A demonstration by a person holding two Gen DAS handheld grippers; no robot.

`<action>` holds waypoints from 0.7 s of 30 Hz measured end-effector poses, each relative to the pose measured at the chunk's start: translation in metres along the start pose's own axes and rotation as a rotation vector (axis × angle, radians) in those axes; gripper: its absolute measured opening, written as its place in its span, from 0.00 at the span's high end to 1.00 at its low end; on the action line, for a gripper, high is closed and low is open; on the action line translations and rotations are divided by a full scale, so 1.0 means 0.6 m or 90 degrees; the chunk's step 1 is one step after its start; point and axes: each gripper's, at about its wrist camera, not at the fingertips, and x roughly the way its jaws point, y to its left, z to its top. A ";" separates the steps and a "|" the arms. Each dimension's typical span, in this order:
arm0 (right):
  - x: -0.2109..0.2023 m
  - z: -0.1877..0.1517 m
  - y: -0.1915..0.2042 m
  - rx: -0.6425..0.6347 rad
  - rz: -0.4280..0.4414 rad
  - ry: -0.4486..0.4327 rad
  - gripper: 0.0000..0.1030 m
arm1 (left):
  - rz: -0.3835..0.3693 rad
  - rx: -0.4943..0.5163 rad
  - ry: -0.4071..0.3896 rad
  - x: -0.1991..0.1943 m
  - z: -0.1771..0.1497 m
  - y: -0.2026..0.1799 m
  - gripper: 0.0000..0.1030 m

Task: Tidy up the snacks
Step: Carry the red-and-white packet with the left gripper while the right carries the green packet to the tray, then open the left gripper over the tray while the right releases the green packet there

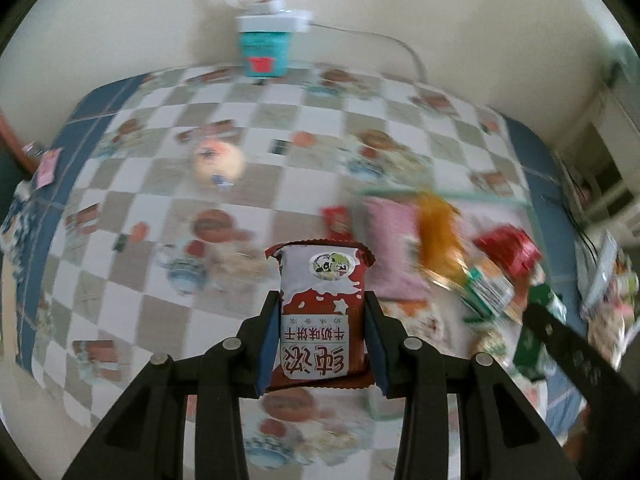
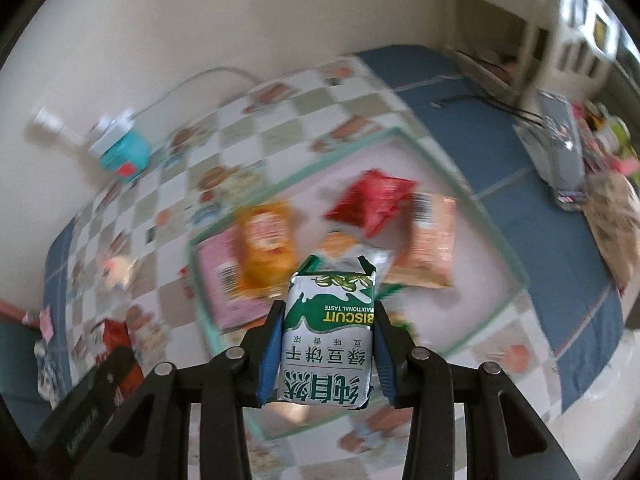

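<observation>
Both hands are in the carrying step of the sorting job, each bringing a snack toward the shallow clear tray with the pale green rim (image 2: 408, 138) that sits on the counter under a checked, food-printed cloth with a blue border (image 1: 256, 96).

The left claw (image 1: 322, 332) pinches a red-and-white foil packet of milk biscuits (image 1: 320, 280) between its blue pads, the packet standing upright above the cloth, short of the tray, which lies off to its right in that view.

The right claw (image 2: 326, 344) is pressed onto a green-and-white foil packet marked BISCUIT (image 2: 330, 320), held clear above the near part of the tray. Already lying in the tray are a pink flat packet (image 2: 218, 276), an orange crinkled bag (image 2: 266, 248), a red crumpled bag (image 2: 370, 200) and a peach-coloured packet (image 2: 430, 246).

Both views are smeared, so finer details of the tray's contents cannot be read.

The next move, as I judge it, calls for lowering each packet onto a bare patch of the tray floor, beside the bags rather than on top of them, and spreading the pads only once the packet rests there. The left packet has farther to travel, and the two claws need to keep apart as they converge.
</observation>
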 end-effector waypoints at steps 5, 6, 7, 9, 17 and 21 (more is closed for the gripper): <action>0.013 0.015 -0.076 0.071 -0.043 0.003 0.58 | -0.033 0.049 0.022 0.014 -0.019 -0.066 0.60; 0.016 0.018 -0.090 0.083 -0.046 0.004 0.58 | -0.034 0.057 0.025 0.018 -0.022 -0.077 0.60; 0.019 0.020 -0.101 0.089 -0.049 0.007 0.58 | -0.034 0.064 0.027 0.021 -0.025 -0.085 0.60; 0.024 0.023 -0.117 0.100 -0.057 0.011 0.58 | -0.036 0.078 0.033 0.026 -0.031 -0.099 0.60; 0.041 0.024 -0.131 0.099 -0.066 0.025 0.57 | -0.040 0.102 0.046 0.046 -0.040 -0.134 0.60; 0.049 0.021 -0.127 0.090 -0.068 0.035 0.57 | -0.045 0.100 0.060 0.056 -0.040 -0.134 0.60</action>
